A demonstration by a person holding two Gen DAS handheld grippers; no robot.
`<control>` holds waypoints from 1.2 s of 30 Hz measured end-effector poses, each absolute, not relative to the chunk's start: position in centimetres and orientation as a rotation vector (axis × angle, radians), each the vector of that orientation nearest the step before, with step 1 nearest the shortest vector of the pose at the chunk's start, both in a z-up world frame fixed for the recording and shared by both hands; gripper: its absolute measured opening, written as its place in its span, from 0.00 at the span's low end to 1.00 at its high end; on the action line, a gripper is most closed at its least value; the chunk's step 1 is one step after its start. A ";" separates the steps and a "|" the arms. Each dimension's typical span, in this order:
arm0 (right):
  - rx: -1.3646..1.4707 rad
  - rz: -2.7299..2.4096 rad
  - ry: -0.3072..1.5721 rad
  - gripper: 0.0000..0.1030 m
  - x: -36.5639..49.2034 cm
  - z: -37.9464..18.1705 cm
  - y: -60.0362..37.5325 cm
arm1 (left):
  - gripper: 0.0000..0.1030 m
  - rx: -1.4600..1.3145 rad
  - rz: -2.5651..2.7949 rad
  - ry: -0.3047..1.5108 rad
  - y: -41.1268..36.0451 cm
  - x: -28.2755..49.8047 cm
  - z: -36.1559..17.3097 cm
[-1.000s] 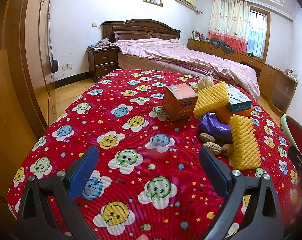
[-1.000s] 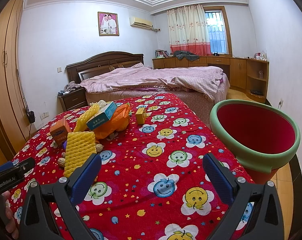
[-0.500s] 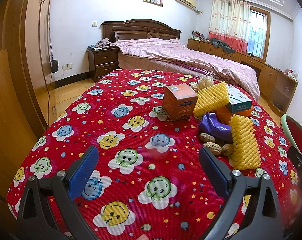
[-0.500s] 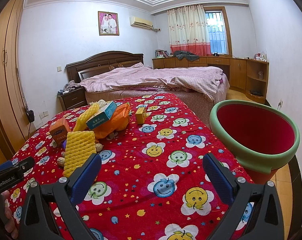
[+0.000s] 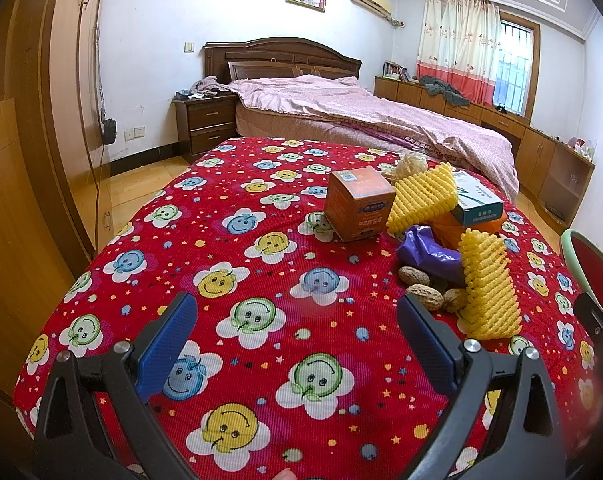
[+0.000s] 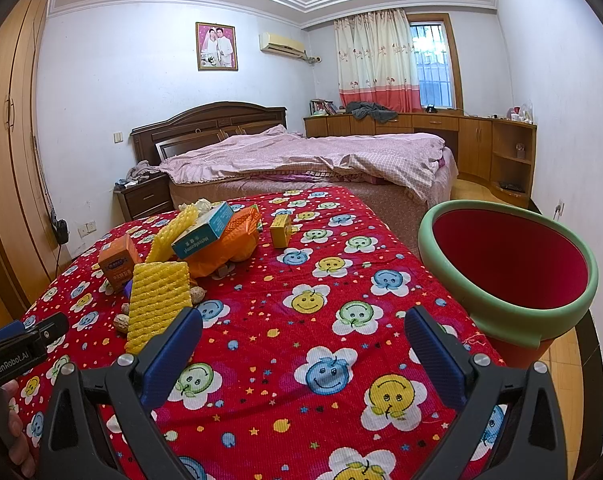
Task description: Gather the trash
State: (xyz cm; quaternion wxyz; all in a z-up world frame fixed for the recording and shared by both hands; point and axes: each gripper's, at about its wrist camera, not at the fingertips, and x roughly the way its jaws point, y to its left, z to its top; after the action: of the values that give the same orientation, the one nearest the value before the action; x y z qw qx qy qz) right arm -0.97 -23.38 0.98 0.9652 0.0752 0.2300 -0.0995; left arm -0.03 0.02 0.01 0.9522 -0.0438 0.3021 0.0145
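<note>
trash pile on the red smiley-print bench cover: orange box upright; two yellow foam nets, the nearer one standing on end; teal carton tilted on an orange bag; purple bag touching walnuts; small yellow box apart; red bin, green-rimmed, beside the bench edge

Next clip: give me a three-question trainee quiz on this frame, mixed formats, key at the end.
1. True or false: the left tool is holding trash.
2. On which side of the table does the red bin stand? A near the wardrobe, B the right edge, C on the bed.
3. Fill in: the teal box rests on an ____ bag.

Key: 1 false, both the left and right tool are open and empty. 2 B. 3 orange.
</note>
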 end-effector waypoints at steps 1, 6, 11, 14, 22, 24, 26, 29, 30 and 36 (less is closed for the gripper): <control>0.152 -0.201 0.467 1.00 -1.0 1.0 -23.4 | 0.96 -0.088 0.029 0.616 0.0 0.0 0.0; 0.170 -0.189 0.484 1.00 -1.0 1.1 -23.8 | 0.96 -0.097 0.029 0.634 0.3 0.9 -0.1; 0.195 -0.164 0.540 1.00 -0.1 1.3 -24.6 | 0.95 -0.117 0.016 0.664 0.5 2.3 0.5; 0.194 -0.162 0.553 1.00 0.6 1.8 -24.9 | 0.95 -0.108 0.006 0.668 0.4 3.2 1.3; 0.190 -0.156 0.585 1.00 2.9 4.1 -26.8 | 0.95 -0.097 -0.038 0.714 -1.4 7.5 2.8; 0.185 -0.154 0.590 1.00 3.4 4.4 -27.0 | 0.95 -0.095 -0.050 0.724 -2.0 8.7 3.0; 0.189 -0.150 0.598 1.00 4.0 4.7 -27.1 | 0.95 -0.087 -0.060 0.737 -2.7 10.0 3.1; 0.202 -0.144 0.612 1.00 5.1 5.0 -27.5 | 0.93 -0.077 -0.060 0.758 -3.6 11.8 2.8; 0.208 -0.142 0.615 1.00 5.5 5.1 -27.7 | 0.92 -0.074 -0.059 0.764 -3.7 12.3 2.7; 0.204 -0.129 0.634 1.00 7.3 5.4 -27.7 | 0.72 -0.083 -0.071 0.832 -3.9 14.2 1.2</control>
State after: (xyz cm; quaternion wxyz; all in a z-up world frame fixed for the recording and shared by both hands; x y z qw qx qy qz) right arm 7.34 -27.73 5.42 0.9430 0.0998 0.3110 -0.0633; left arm 14.15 -3.88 1.25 0.9133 -0.0402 0.4039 -0.0345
